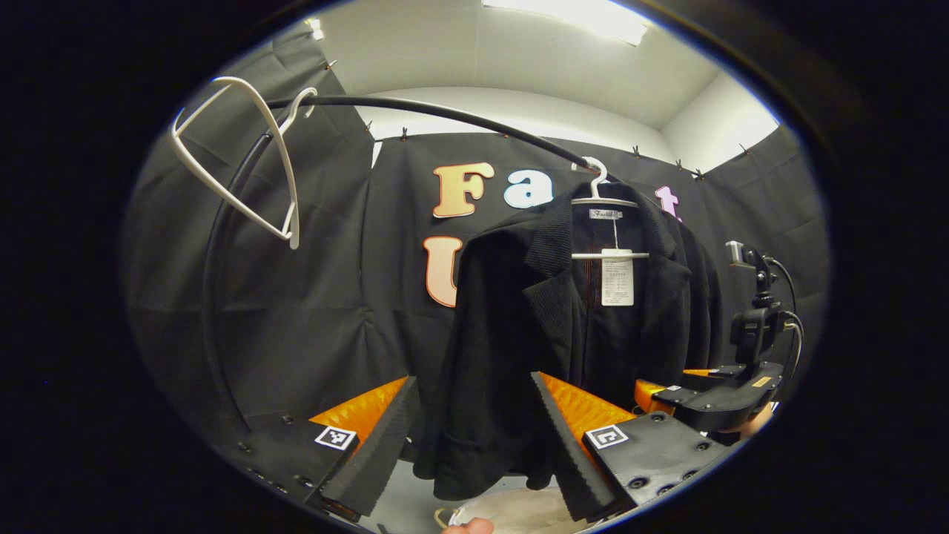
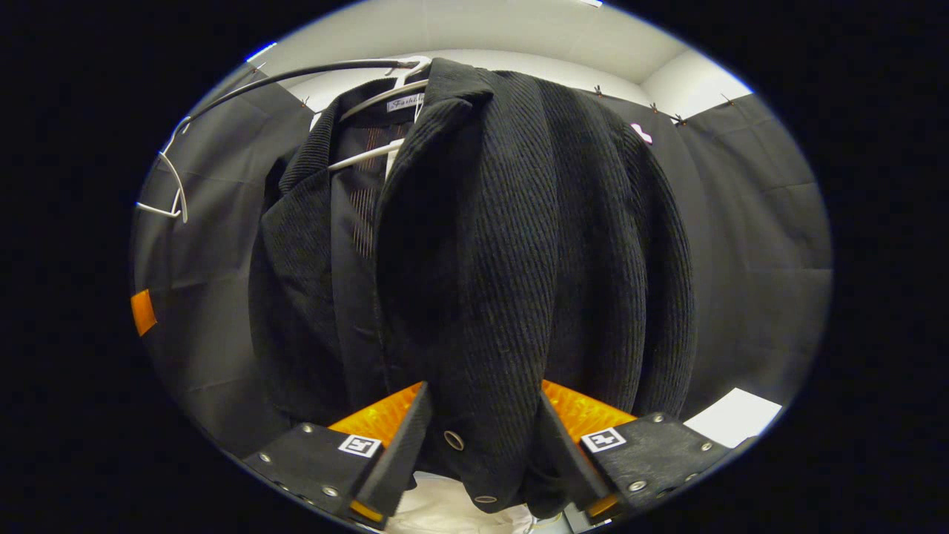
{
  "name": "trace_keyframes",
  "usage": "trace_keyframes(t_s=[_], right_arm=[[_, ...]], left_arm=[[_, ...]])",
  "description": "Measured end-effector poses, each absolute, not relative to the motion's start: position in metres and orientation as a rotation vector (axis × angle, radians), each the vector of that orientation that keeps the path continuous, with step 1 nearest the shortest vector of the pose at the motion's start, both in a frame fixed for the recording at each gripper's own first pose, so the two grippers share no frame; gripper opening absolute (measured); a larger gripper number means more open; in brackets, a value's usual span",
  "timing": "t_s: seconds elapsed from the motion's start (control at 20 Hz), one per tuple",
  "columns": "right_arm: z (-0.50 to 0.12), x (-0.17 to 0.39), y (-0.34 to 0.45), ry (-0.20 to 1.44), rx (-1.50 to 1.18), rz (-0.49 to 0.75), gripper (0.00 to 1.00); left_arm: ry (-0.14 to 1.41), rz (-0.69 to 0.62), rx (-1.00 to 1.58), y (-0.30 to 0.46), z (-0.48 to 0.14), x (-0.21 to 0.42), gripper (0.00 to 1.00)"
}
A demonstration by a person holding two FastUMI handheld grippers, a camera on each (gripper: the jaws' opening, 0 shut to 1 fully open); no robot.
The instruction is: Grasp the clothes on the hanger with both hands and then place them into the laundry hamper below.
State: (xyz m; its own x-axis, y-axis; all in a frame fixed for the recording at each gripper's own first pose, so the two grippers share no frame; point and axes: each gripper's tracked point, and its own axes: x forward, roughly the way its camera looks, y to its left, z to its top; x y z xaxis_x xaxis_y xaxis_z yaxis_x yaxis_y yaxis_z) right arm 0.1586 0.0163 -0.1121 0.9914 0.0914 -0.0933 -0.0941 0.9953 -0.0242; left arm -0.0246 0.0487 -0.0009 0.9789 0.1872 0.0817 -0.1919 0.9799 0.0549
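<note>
A black corduroy jacket [image 1: 519, 326] hangs on a white hanger [image 1: 604, 200] from a curved black rail [image 1: 445, 115]. My left gripper [image 1: 474, 452] is open, and the jacket's left hem hangs in the gap between its fingers. In the left gripper view my right gripper [image 1: 663, 393] is at the jacket's right side. The right gripper view shows the jacket [image 2: 519, 245] very close. There my right gripper [image 2: 485, 456] is open, with the jacket's front edge and its snaps lying between the fingers. Pale hamper fabric [image 1: 519, 512] [image 2: 445, 508] shows just below the jacket.
An empty white hanger [image 1: 245, 163] [image 2: 167, 185] hangs tilted at the rail's left end. Black cloth walls close in behind and on both sides. A fingertip [image 1: 467, 526] shows at the bottom edge. A white patch [image 2: 730, 415] lies low on the right.
</note>
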Motion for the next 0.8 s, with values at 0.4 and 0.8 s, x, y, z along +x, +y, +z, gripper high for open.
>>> trace_keyframes(t_s=[0.4,0.8], right_arm=[[-0.102,0.146,-0.005,0.111,-0.018,0.052,0.07],[-0.064,0.096,-0.019,0.069,-0.037,0.066,0.08]], left_arm=[[-0.055,0.079,0.041,0.019,-0.017,0.011,1.0],[-0.087,0.024,0.024,-0.011,-0.038,0.082,0.97]])
